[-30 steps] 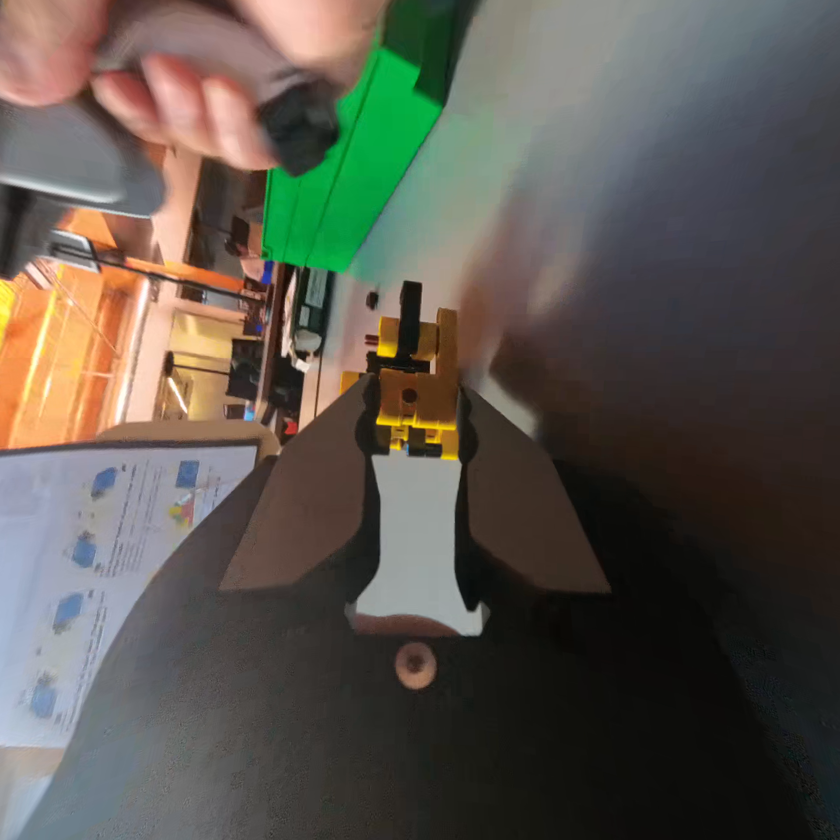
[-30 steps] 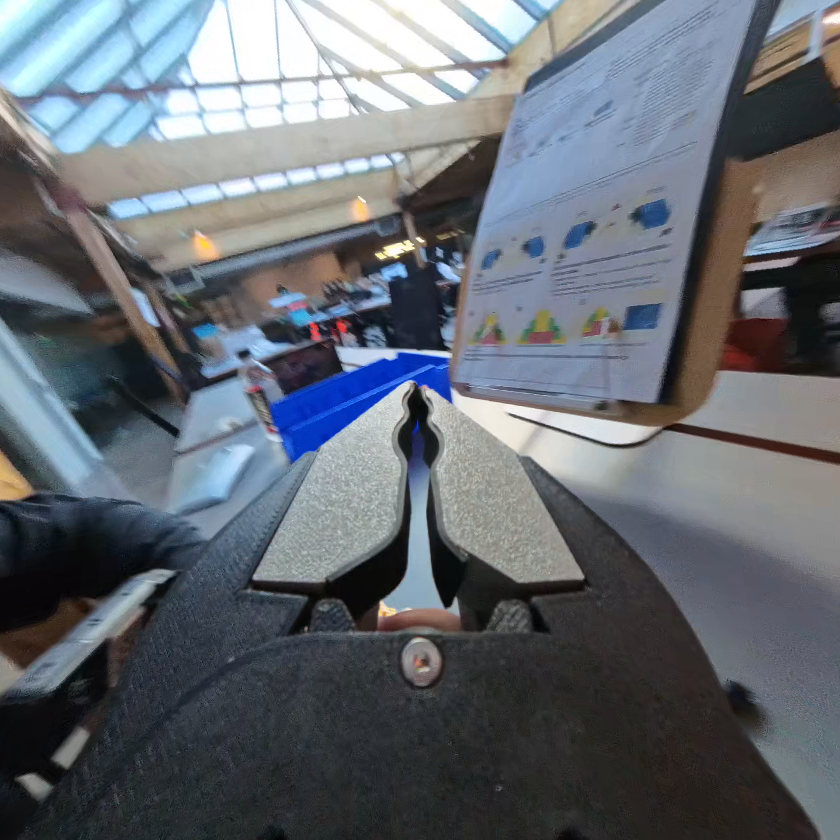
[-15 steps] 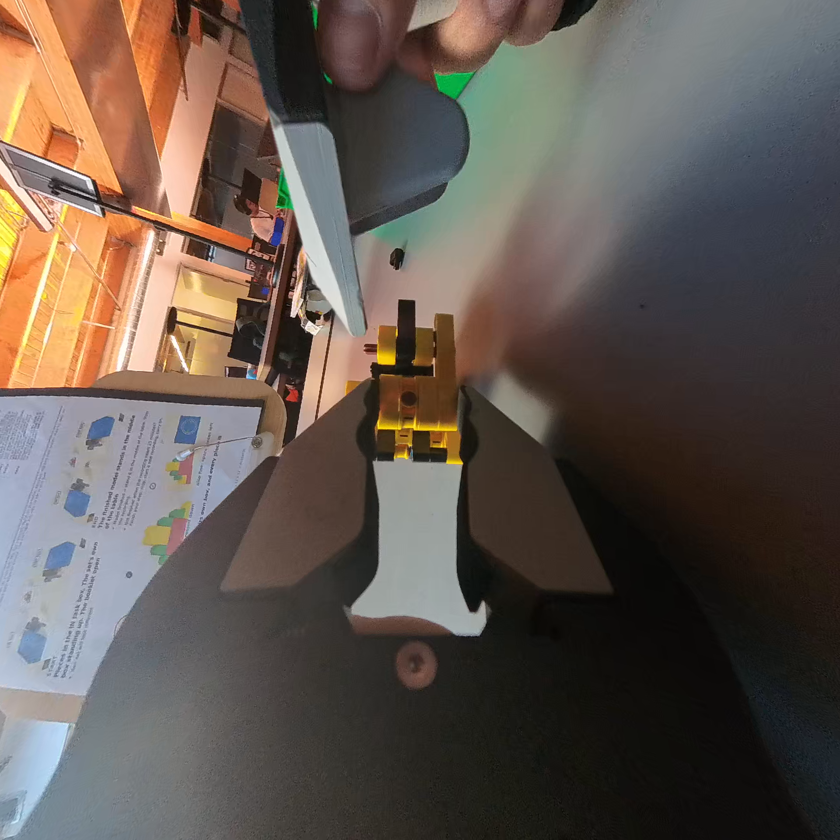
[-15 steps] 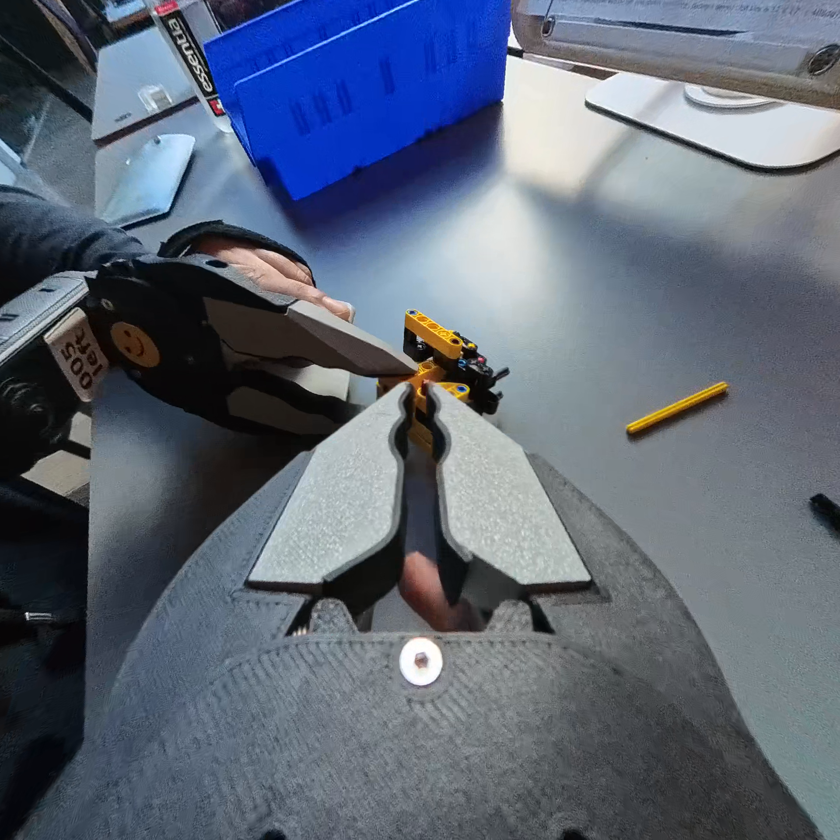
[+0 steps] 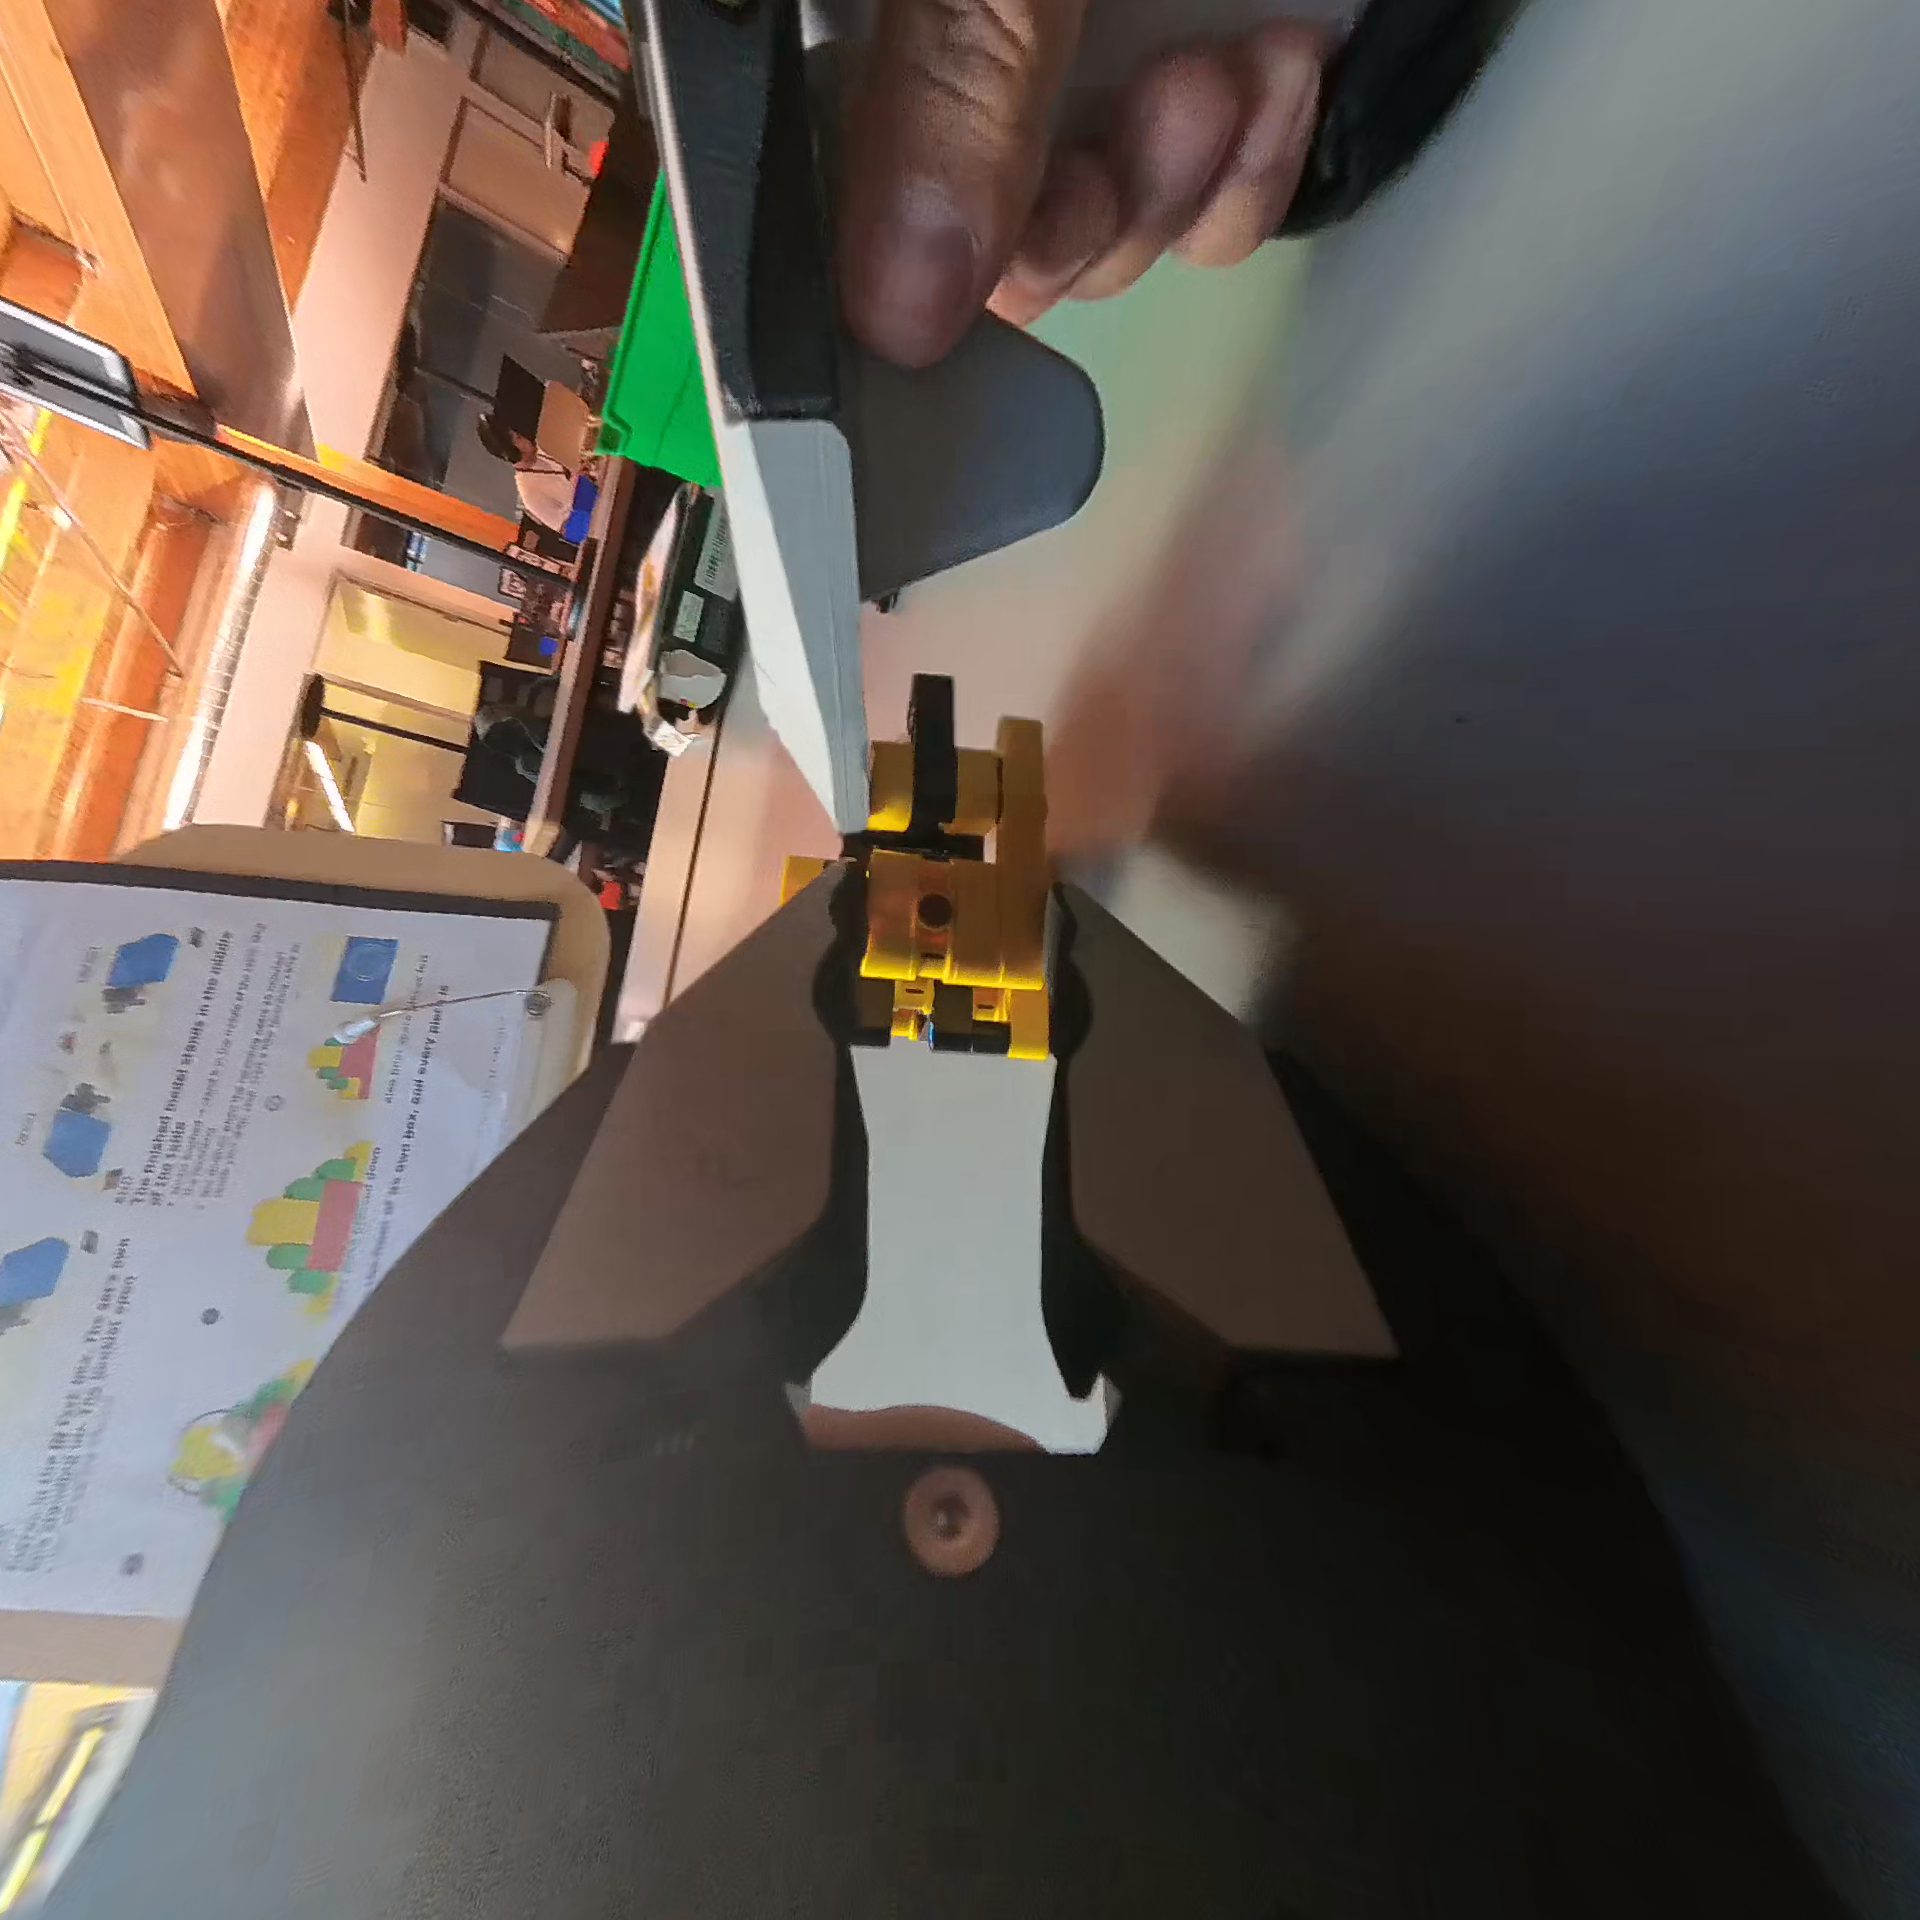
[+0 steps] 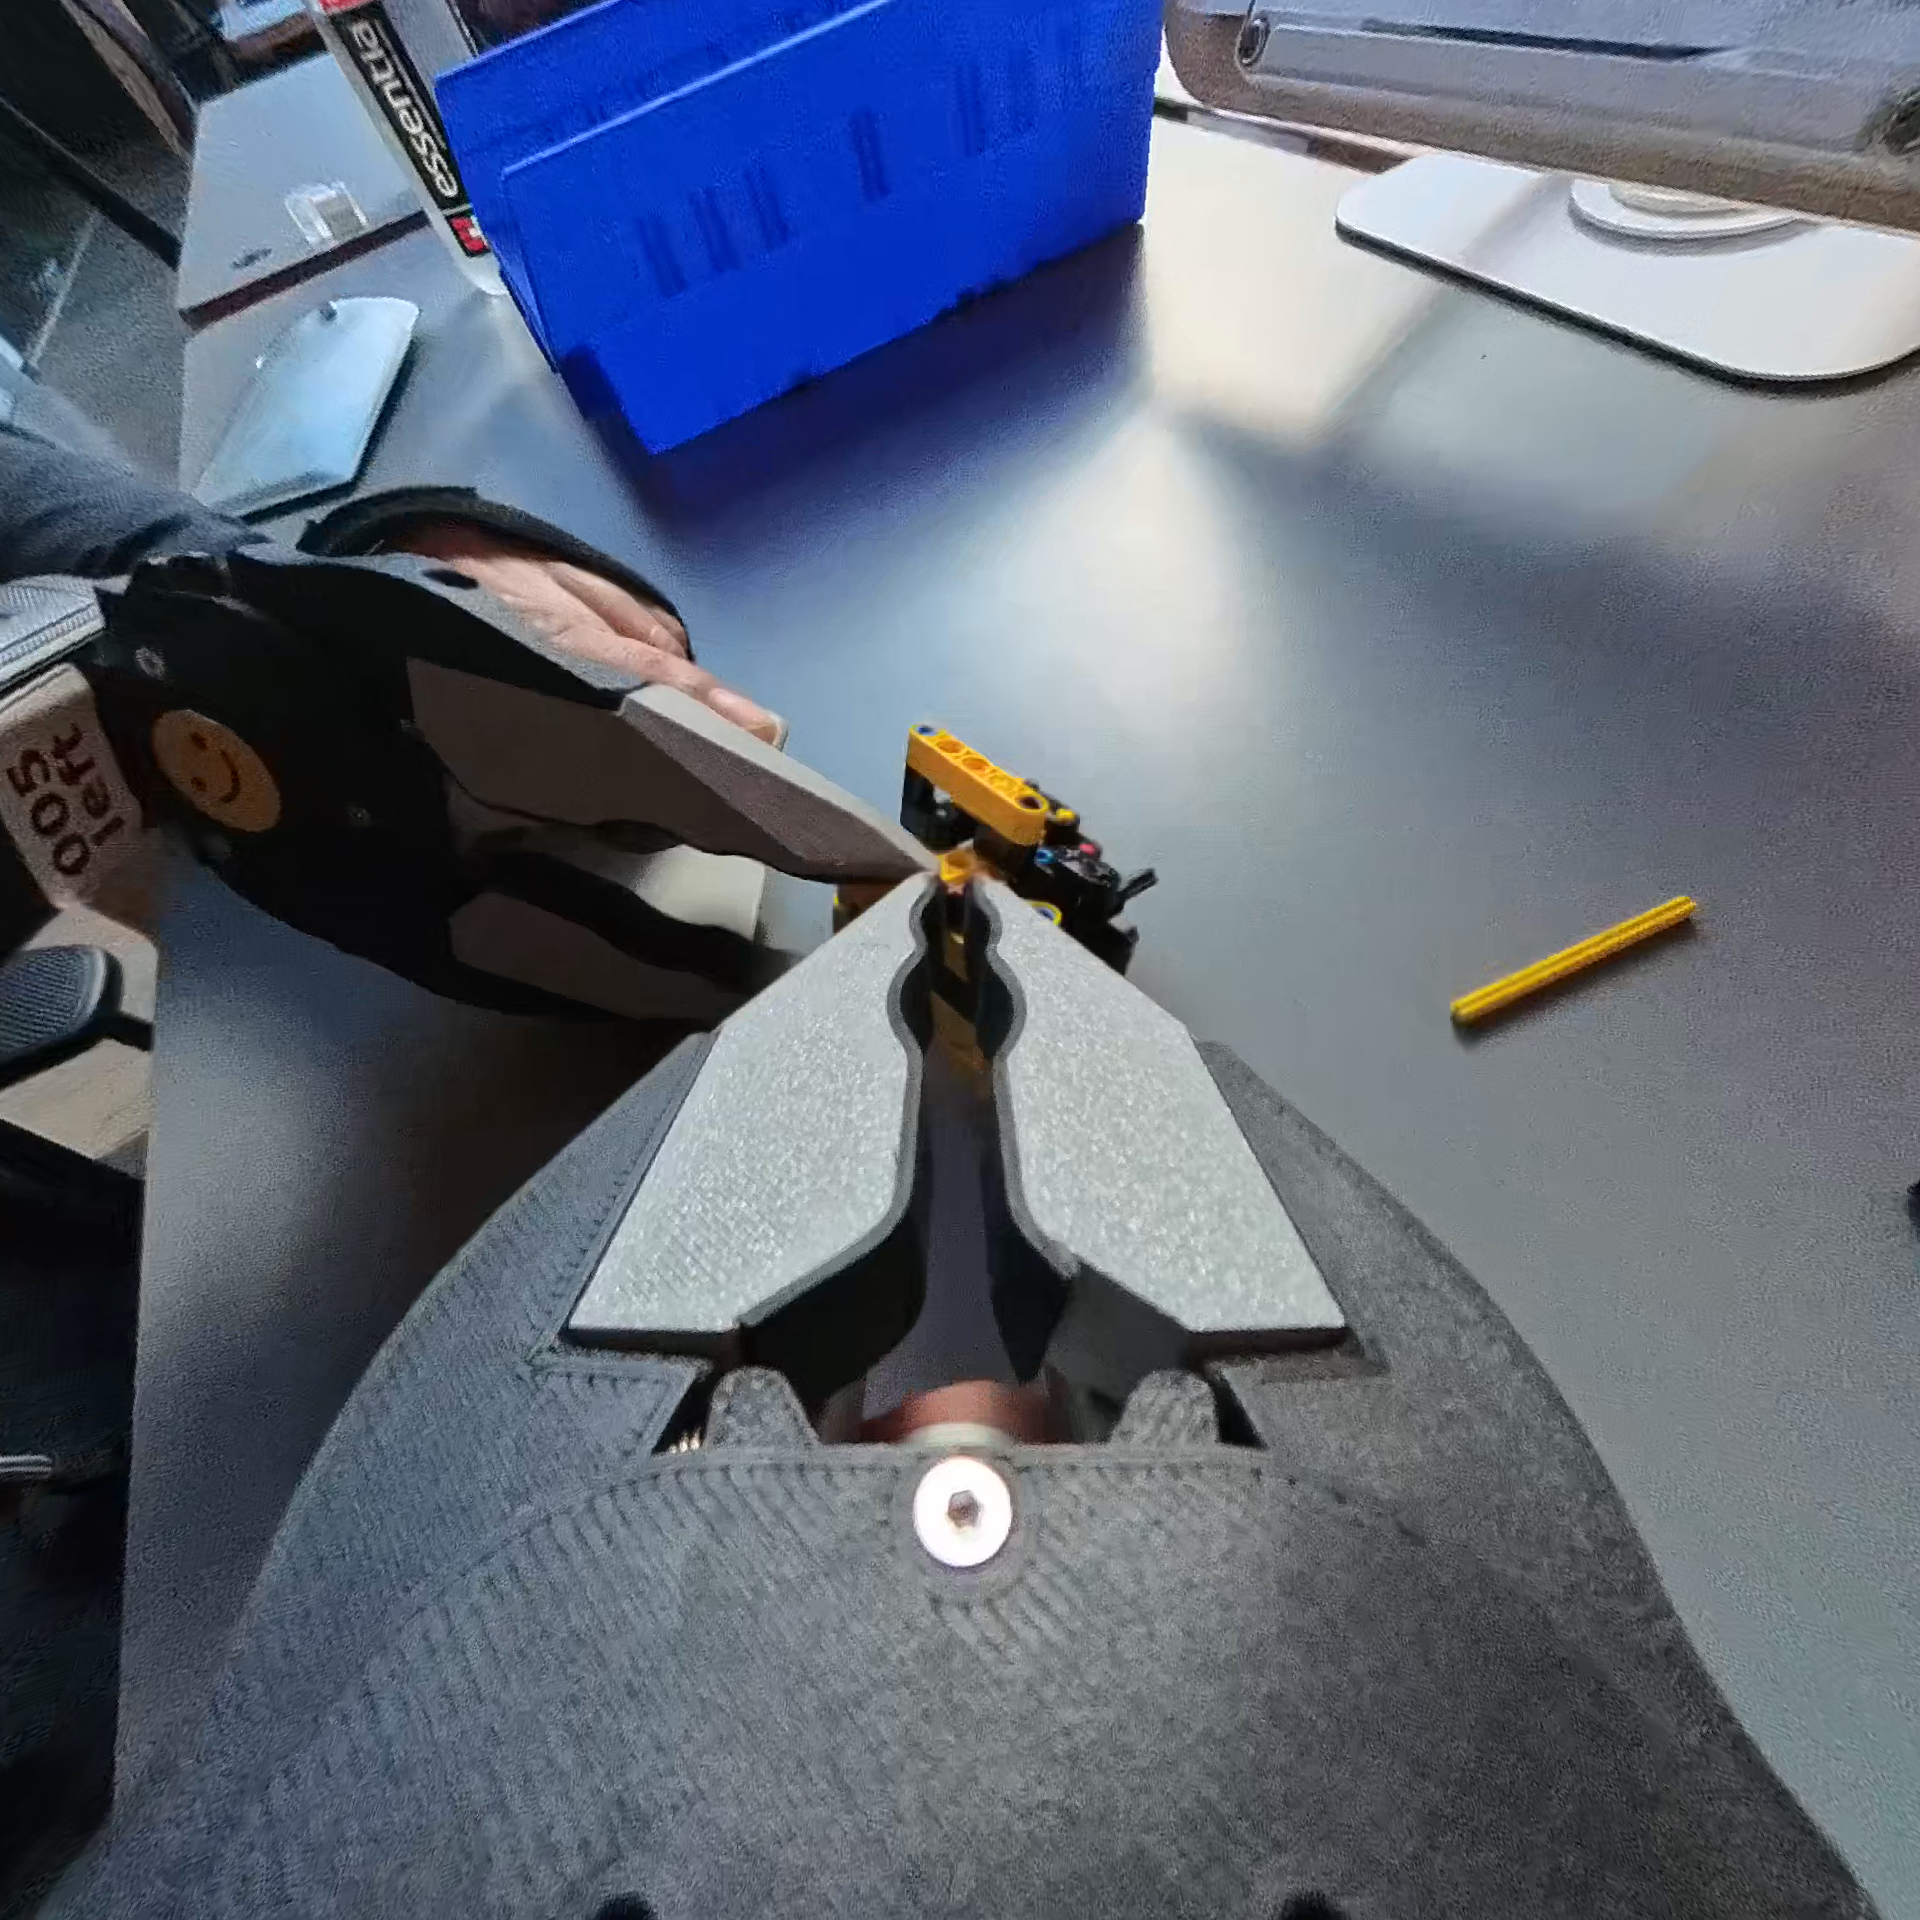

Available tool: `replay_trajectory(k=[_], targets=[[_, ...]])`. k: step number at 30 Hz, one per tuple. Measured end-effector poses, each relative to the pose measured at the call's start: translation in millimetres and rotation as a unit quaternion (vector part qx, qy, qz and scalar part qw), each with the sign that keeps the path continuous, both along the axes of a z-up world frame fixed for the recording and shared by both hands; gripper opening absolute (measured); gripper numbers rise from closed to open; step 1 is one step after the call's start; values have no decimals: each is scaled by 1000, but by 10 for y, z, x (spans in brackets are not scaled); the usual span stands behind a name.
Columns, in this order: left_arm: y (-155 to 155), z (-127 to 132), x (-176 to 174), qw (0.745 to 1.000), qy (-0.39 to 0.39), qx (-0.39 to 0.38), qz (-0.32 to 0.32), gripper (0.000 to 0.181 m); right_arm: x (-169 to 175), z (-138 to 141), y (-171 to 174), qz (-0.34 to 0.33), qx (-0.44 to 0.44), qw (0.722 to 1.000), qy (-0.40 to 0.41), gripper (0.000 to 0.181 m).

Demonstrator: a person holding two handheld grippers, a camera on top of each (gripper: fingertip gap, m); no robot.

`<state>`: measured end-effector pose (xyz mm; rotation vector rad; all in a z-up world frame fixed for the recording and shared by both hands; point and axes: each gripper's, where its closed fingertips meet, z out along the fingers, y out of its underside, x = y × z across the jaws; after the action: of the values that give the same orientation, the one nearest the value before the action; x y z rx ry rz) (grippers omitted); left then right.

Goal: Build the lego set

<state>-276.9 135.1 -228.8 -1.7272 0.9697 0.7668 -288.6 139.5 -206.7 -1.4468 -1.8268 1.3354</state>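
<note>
Left gripper [image 5: 948,914] pinches yellow lego model [image 5: 951,914]. Right gripper [image 6: 951,894] nearly closed; grip unclear. Printed bottle [image 6: 400,125], yellow axle [image 6: 1571,959]: right view only; instruction sheet [image 5: 208,1195]: left only.

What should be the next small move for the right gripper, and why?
Probably press it gently onto the model. The left gripper is shut on the yellow lego model, holding it. The right gripper, nearly shut, perhaps on a small piece, has its tip at the model's top.
</note>
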Motion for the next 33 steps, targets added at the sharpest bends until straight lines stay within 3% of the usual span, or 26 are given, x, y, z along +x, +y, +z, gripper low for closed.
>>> replay_trajectory(k=[3, 5, 6, 7, 8, 9, 10, 12, 14, 16, 21, 23, 26, 29, 33], targets=[[-18, 27, -33, 999, 32, 8, 19, 33, -114, 70, -10, -9, -24, 1000, 2, 0], [-10, 73, -110, 1000, 0, 18, 25, 32, -120, 203, -21, -10, -105, 994, 29, 4], [-33, -18, -41, 1000, -6, -11, 4, 31, -104, 616, 89, -26, -175, 976, 125, 0], [-50, -25, 51, 999, 45, 12, -10, 30, -24, 1175, 357, -53, -214, 948, 229, 0], [-61, -40, 130, 996, 86, 21, -19, 24, 54, 1508, 589, -80, -188, 938, 281, 0], [-46, -25, 135, 998, 66, 18, -18, 26, 60, 1591, 709, -101, -136, 942, 289, 0], [-25, -7, 69, 1000, 25, 14, -11, 31, 14, 1480, 720, -100, -97, 956, 258, 0], [-9, 5, -96, 1000, 22, 16, 14, 31, -21, 1018, 645, -71, -75, 981, 167, 0], [16, 13, -101, 1000, 17, 20, 17, 31, 36, 599, 488, -25, -86, 991, 97, 0], [36, 48, -107, 1000, 3, 25, 14, 31, 97, 412, 297, 25, -93, 994, 52, 0], [9, 158, -136, 999, -26, 46, 6, 31, 73, 294, 235, 25, 1, 999, 46, 0], [-11, 195, -120, 998, -38, 49, -7, 31, 61, 243, 232, 26, -6, 999, 38, 38], [-47, 234, -90, 996, -66, 51, -27, 31, 85, 191, 189, 51, -19, 998, 32, 15], [-72, 224, -104, 993, -107, 35, -35, 31, 126, 101, 160, 79, 50, 995, 34, 25], [-128, 197, -67, 988, -141, 7, -67, 31, 140, 15, 58, 108, 79, 990, 35, 20]])
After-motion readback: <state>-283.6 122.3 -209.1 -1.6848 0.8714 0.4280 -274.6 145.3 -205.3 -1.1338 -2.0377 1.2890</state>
